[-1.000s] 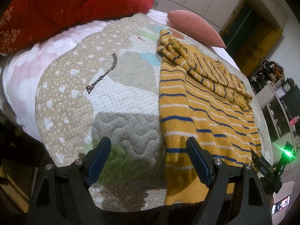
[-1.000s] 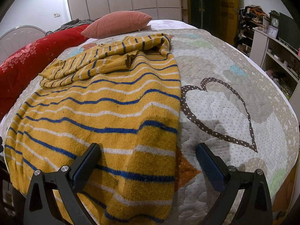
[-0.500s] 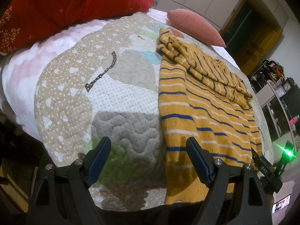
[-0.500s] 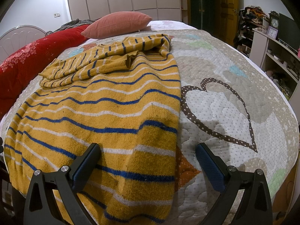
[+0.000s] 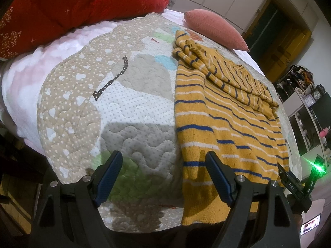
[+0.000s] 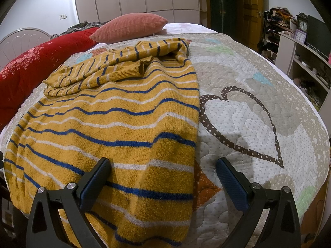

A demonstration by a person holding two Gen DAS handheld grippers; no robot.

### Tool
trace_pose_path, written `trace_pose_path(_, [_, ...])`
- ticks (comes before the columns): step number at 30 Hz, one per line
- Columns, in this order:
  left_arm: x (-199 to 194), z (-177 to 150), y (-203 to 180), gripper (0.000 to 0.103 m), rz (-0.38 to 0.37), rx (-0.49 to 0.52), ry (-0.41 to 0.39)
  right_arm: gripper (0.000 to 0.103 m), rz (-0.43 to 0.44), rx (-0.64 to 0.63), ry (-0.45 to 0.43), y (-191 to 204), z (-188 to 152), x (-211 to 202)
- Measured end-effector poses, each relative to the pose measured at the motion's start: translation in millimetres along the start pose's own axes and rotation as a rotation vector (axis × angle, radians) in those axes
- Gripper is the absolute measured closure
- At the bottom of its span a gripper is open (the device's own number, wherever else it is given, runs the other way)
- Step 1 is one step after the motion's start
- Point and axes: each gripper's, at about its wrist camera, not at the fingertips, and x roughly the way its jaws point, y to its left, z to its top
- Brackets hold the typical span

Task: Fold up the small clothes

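A mustard-yellow knitted sweater [image 5: 223, 124] with blue and white stripes lies flat on the quilted bedspread [image 5: 128, 111], its sleeves folded across the chest at the far end. My left gripper [image 5: 163, 161] hovers open above the sweater's left hem corner, nothing between its blue pads. In the right wrist view the same sweater [image 6: 115, 124] fills the left half. My right gripper [image 6: 163, 169] hangs open over the sweater's right hem edge and the quilt [image 6: 248, 124], holding nothing.
A red padded blanket [image 5: 68, 6] and a pink pillow [image 5: 215, 29] lie at the head of the bed. White shelves with clocks [image 6: 302, 41] stand to the right of the bed. A green light [image 5: 317, 166] glows on the other gripper at the right edge.
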Motion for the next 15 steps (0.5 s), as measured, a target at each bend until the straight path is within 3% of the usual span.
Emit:
trace_pose_path(11, [-2.5,2.2,0.2,0.022,0.001,-0.005,-0.006,0.001,0.02,0.011,0.005,-3.7,3.5,-4.7])
trace_pose_path(15, [-14.9,10.9,3.2,0.022,0.006,-0.004,-0.044,0.002,0.129,0.214,-0.117,-61.1,16.1,-43.6])
